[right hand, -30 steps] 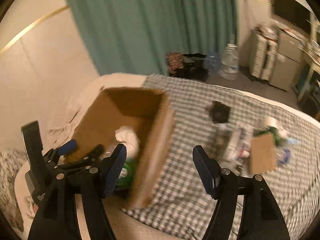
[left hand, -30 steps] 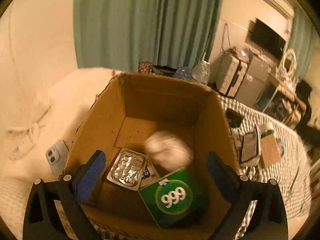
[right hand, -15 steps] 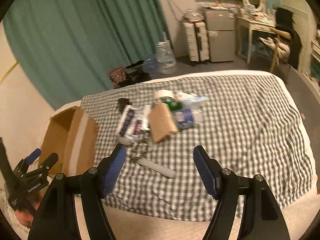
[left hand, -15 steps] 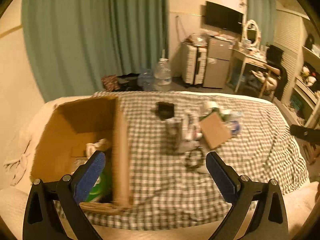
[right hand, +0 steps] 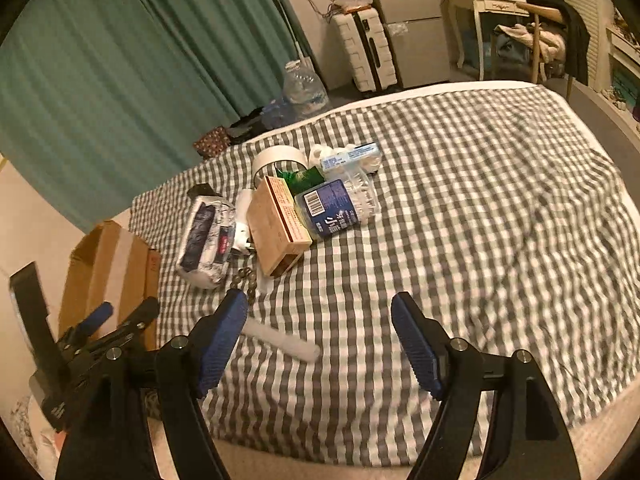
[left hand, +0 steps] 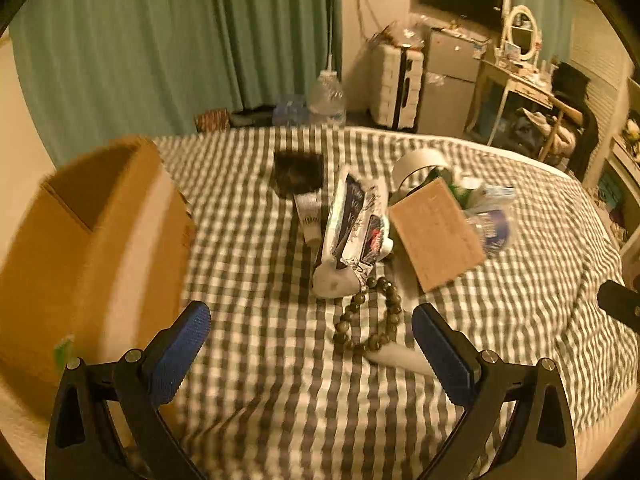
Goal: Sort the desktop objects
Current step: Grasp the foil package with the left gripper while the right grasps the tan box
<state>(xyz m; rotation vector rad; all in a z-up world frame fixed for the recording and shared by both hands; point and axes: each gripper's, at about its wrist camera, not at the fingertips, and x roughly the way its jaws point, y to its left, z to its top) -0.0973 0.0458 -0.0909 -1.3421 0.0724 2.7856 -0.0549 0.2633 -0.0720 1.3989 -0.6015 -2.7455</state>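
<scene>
Both tools have swung from the cardboard box (left hand: 92, 240) toward the pile on the checked bed (right hand: 460, 208) | left tool (left hand: 310, 350) spread wide, empty, above the bead bracelet (left hand: 370, 320) | right tool (right hand: 316, 340) opening, empty, over a white stick (right hand: 280, 342) | tissue pack (right hand: 208, 236) and wooden box (right hand: 276, 228) mid-bed

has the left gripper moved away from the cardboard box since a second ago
Yes. The left gripper hung over the open cardboard box; now the box sits off to its left and it faces the bead bracelet on the checked cloth.
</scene>
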